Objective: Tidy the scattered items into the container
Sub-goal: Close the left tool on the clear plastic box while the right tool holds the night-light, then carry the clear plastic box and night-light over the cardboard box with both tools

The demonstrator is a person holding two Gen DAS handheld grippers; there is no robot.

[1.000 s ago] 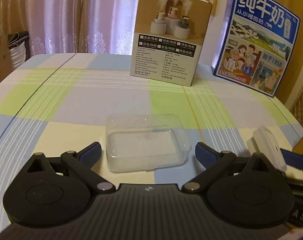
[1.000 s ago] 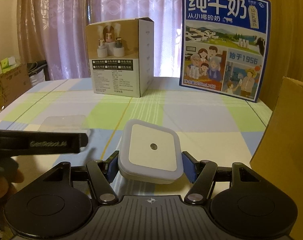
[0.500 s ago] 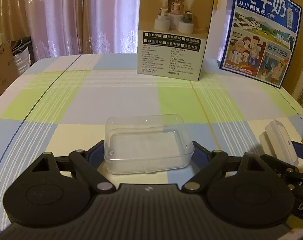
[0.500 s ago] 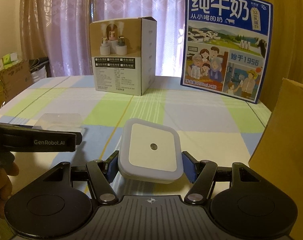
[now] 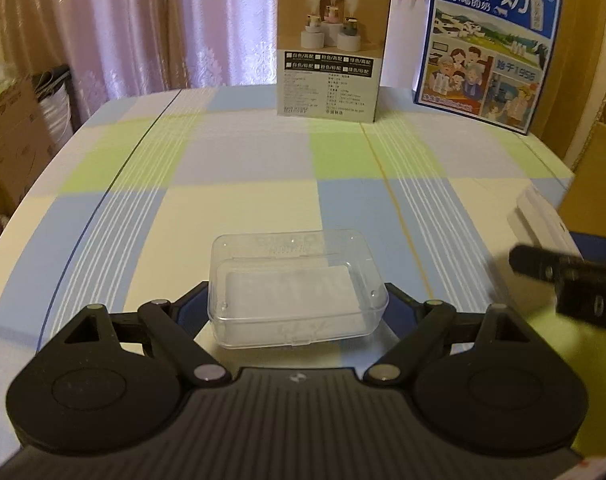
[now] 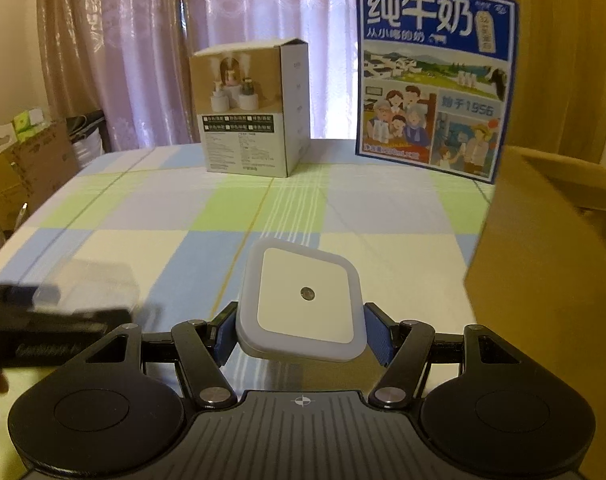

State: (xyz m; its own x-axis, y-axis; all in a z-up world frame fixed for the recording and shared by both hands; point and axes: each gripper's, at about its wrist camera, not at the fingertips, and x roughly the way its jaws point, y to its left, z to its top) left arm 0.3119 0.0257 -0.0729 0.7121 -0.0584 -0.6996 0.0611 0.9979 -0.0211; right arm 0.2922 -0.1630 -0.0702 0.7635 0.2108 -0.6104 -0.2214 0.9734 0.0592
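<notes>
Square white night light (image 6: 301, 306), grey-rimmed

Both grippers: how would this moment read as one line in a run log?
left gripper: shut on clear plastic box | right gripper: shut on white night light | cardboard box: at right

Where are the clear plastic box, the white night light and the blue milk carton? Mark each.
clear plastic box (image 5: 297, 288), left wrist view, its lid
white night light (image 6: 303, 298), right wrist view, its face
blue milk carton (image 6: 433, 80), right wrist view, its printed front
</notes>
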